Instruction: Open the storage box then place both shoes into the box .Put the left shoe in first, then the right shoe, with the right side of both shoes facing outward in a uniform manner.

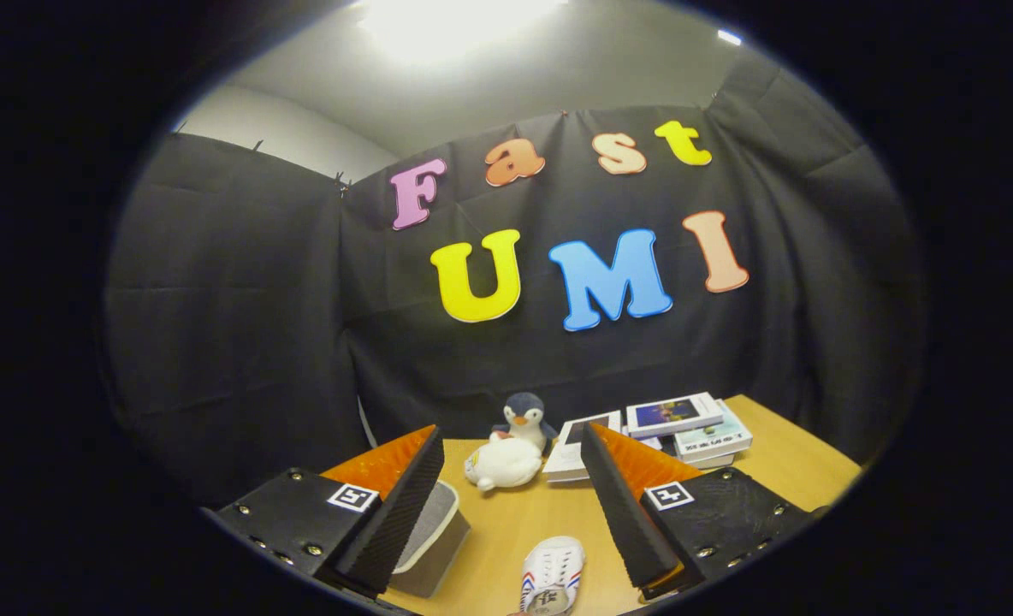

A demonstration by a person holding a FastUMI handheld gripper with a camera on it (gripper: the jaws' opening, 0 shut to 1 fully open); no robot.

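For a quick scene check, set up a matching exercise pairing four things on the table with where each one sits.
Things:
1. white shoe
2. penguin plush
3. stack of books
4. grey storage box

Places:
A. beyond the right finger, by the cloth wall
B. on the wooden table between the open fingers of the gripper, close in
C. partly behind the left finger
D. behind a white plush, beyond the fingers

Pairs: 1-B, 2-D, 3-A, 4-C

demo booth w/ black cloth wall (pixel 241 342), wooden table (pixel 515 522), plush penguin (pixel 524 419)
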